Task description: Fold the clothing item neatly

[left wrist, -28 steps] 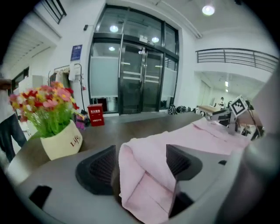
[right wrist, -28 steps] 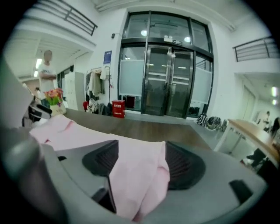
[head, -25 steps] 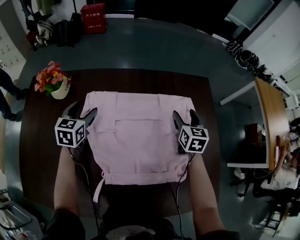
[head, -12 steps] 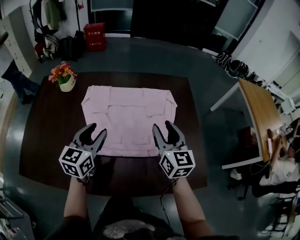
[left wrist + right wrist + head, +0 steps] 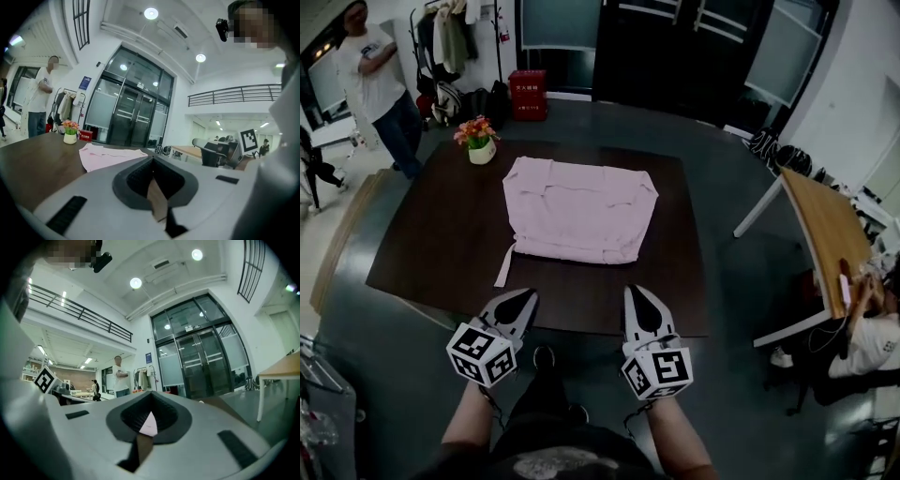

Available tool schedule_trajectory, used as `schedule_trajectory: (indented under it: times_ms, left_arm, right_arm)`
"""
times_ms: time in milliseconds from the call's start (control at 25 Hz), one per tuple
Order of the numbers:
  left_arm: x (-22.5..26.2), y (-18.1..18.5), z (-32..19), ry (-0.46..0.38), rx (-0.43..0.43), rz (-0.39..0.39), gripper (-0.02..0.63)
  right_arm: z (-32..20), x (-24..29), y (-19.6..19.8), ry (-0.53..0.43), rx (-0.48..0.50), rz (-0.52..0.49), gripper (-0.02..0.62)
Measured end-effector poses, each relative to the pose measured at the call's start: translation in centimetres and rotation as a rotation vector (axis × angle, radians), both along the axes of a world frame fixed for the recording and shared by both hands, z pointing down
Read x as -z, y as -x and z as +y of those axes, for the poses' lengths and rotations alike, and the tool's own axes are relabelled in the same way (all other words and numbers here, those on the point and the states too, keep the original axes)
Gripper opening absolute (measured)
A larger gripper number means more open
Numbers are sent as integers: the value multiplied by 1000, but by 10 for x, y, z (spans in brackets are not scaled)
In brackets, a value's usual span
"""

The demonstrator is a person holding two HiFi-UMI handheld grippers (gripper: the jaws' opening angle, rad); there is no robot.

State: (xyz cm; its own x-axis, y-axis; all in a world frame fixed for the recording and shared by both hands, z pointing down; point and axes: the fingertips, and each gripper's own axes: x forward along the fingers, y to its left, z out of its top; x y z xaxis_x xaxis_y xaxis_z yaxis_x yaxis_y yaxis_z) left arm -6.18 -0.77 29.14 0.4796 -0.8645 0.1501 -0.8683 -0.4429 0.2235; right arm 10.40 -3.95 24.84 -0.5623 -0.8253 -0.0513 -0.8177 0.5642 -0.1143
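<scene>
The pink garment lies folded into a flat rectangle on the dark table, with a thin strap trailing off its near left corner. Both grippers are held well back from it, off the table's near edge. My left gripper and my right gripper have just been closing, and both are shut with nothing between the jaws. In the left gripper view the garment shows far off beyond the shut left gripper. In the right gripper view only a pink sliver shows past the shut right gripper.
A flower pot stands at the table's far left corner. A person stands beyond it beside a clothes rack. A red box sits on the floor at the back. A wooden table and a seated person are to the right.
Both grippers drew back from the garment's sides to beyond the table's near edge, and their jaws closed empty. The garment stayed flat on the table.
</scene>
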Motion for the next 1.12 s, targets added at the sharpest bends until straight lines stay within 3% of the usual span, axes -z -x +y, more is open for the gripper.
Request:
schedule_trajectory:
  times_ms: [320, 720, 1120]
  left_arm:
    - [5, -26, 77, -2, -63, 10, 11]
    - [0, 18, 147, 28, -73, 35, 11]
    - [1, 28, 203, 10, -135, 48, 11]
  right_arm:
    - [71, -12, -7, 51, -16, -10, -5]
    - [134, -29, 29, 111, -37, 116, -6]
    - [206, -37, 18, 131, -133, 185, -6]
